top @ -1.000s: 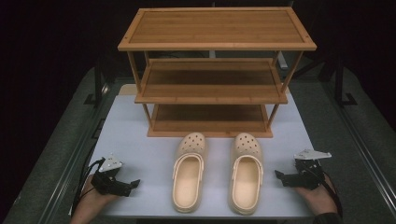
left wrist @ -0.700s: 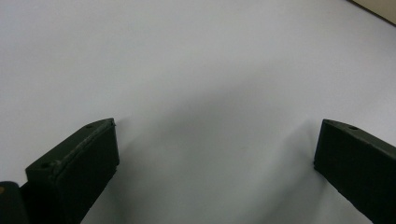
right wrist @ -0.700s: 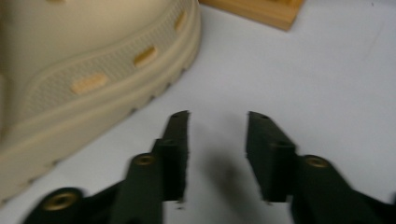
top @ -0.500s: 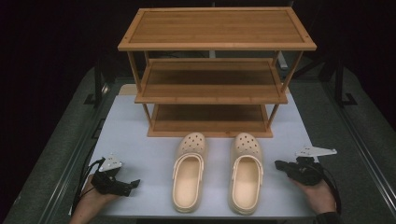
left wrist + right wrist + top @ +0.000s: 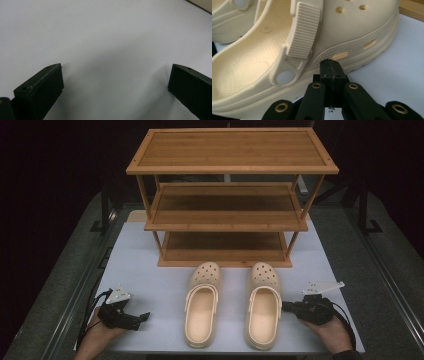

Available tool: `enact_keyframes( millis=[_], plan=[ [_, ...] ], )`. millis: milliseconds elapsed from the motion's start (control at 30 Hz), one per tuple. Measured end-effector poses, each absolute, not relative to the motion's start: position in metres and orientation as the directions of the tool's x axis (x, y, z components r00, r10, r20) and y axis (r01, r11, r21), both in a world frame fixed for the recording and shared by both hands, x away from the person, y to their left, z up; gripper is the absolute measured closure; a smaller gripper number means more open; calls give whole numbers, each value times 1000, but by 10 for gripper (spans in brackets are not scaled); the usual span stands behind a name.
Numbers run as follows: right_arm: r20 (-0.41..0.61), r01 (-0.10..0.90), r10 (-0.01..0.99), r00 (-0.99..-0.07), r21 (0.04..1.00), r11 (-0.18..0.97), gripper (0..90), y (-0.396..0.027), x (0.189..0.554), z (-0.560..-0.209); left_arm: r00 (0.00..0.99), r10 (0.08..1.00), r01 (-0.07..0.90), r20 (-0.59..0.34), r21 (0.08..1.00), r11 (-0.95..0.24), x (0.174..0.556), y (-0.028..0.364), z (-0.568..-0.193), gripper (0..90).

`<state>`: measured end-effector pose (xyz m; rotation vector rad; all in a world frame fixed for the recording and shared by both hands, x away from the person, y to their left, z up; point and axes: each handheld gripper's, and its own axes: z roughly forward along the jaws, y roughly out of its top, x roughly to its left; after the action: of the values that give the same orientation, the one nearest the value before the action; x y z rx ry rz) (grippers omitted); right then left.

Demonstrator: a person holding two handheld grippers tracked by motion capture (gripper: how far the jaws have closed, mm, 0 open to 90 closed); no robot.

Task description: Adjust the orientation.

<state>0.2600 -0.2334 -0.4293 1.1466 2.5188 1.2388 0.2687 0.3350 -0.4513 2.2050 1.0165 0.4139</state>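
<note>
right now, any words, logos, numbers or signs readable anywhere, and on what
None can be read.
Right clog: dotted strap, holes and a blank round rivet, no brand mark showing.
Left clog: no lettering visible.
Wooden rack: bare slats, no label.
White table top: blank.
Left gripper and right gripper: plain black jaws with brass screws, no markings.
</note>
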Motion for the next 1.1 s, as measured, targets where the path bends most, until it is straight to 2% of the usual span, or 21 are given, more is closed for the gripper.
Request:
enact_keyframes(
  millis=[133,900,1100],
  plan=[
    [244,585,649,-721,715,382,900,-231,259,-430,647,763,552,8,685,-475,269,335,-451,0],
    [224,530,557,-800,699,480,899,-186,258,-430,646,763,552,8,686,-474,269,335,-451,0],
    [195,533,630,-751,743,405,898,-211,265,-419,645,764,552,7,686,-473,269,335,-451,0]
  ],
)
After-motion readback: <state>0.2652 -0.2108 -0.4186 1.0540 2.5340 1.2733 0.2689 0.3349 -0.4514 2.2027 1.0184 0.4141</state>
